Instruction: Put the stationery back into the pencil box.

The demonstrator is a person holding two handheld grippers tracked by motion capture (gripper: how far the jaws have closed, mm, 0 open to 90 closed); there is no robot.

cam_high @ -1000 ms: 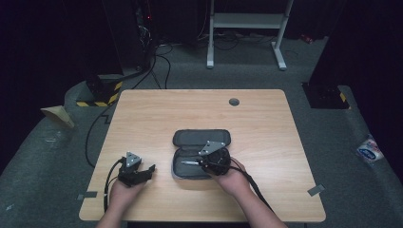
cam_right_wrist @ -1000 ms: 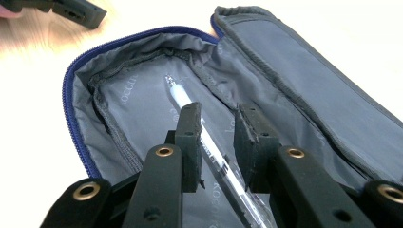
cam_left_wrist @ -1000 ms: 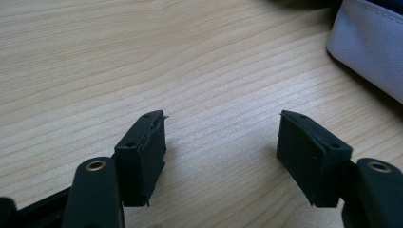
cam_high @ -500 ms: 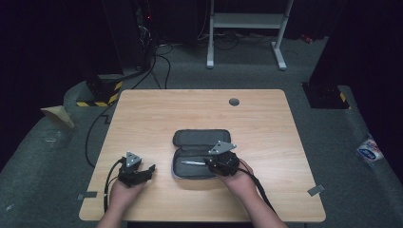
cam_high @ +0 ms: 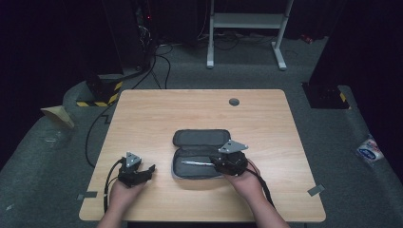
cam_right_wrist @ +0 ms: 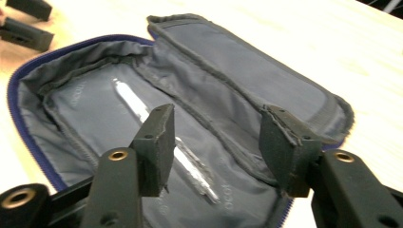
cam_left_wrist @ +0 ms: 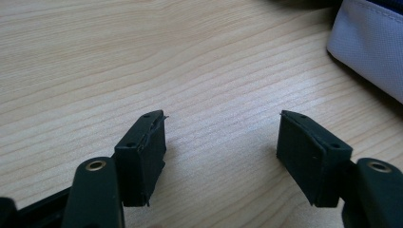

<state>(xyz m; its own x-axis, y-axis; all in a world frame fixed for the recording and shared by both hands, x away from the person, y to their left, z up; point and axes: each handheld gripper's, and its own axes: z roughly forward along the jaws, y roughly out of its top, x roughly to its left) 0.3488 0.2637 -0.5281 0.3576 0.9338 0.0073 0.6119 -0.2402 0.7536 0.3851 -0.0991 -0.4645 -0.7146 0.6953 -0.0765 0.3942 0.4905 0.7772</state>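
Open case lies mid-table with a silver pen inside — right gripper, jaws apart, sits nearer, the pen running under one jaw — left gripper gapes, empty.

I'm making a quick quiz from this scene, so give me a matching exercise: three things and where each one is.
Things:
1. pen
2. left gripper
3. right gripper

Places:
A. over the open pencil case, jaws apart
B. lying inside the case
C. over bare wood left of the case, jaws apart

Pairs: 1-B, 2-C, 3-A
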